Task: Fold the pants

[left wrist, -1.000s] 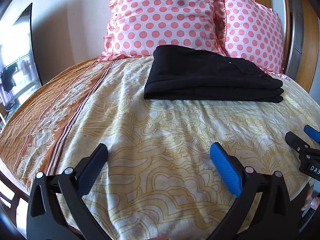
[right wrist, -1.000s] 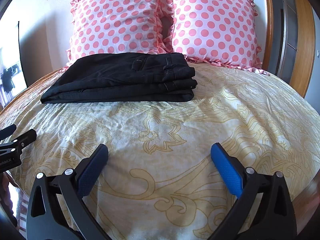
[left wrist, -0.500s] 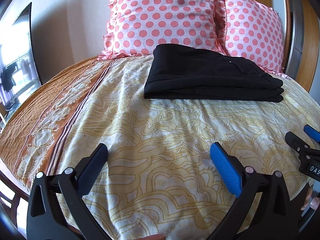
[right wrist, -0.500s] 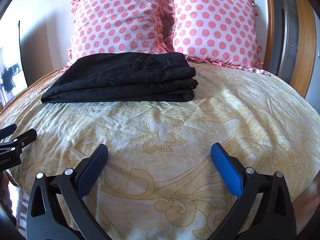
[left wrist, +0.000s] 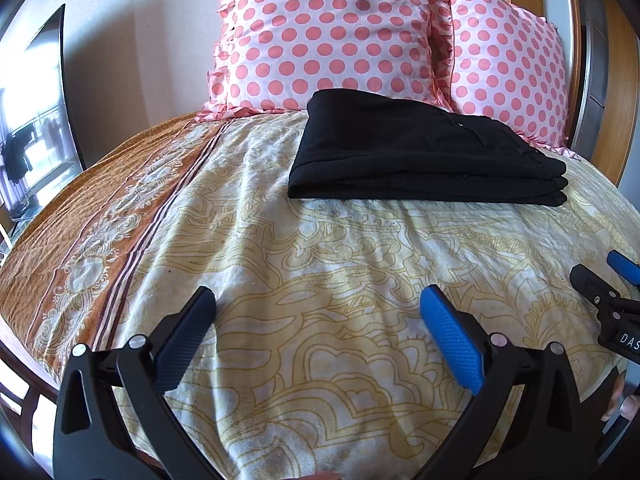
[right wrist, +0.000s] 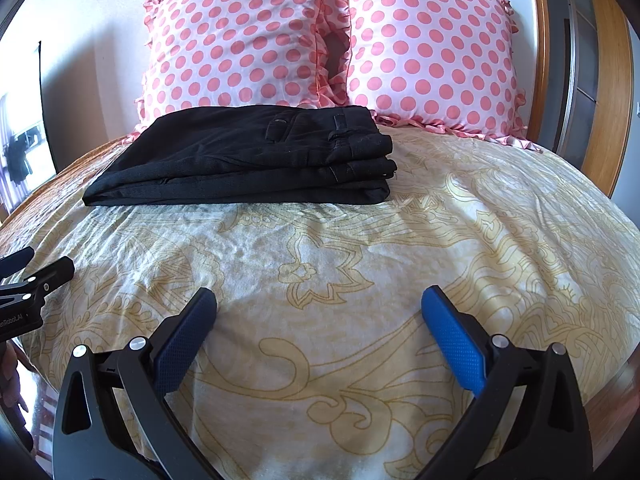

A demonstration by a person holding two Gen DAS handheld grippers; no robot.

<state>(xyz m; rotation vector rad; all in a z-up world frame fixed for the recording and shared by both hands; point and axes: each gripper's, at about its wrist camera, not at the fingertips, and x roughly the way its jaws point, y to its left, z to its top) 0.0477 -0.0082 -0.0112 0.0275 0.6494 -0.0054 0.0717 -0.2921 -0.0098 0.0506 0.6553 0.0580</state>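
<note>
Black pants (left wrist: 420,156) (right wrist: 248,160) lie folded in a flat stack on the bed, just in front of the pillows. My left gripper (left wrist: 320,332) hovers open over the near part of the bedspread, well short of the pants, with nothing between its fingers. My right gripper (right wrist: 320,332) is open too and empty, likewise at the near edge. Each gripper shows at the side of the other's view: the right gripper (left wrist: 612,288) at the right edge, the left gripper (right wrist: 28,272) at the left edge.
Two pink polka-dot pillows (left wrist: 332,36) (right wrist: 432,48) lean against the wall behind the pants. The bedspread (right wrist: 360,248) is cream with yellow patterns and an orange border (left wrist: 80,216) on the left. A wooden frame (right wrist: 608,80) stands at the right.
Both views have shifted very slightly; the pants lie as before and both grippers stay open.
</note>
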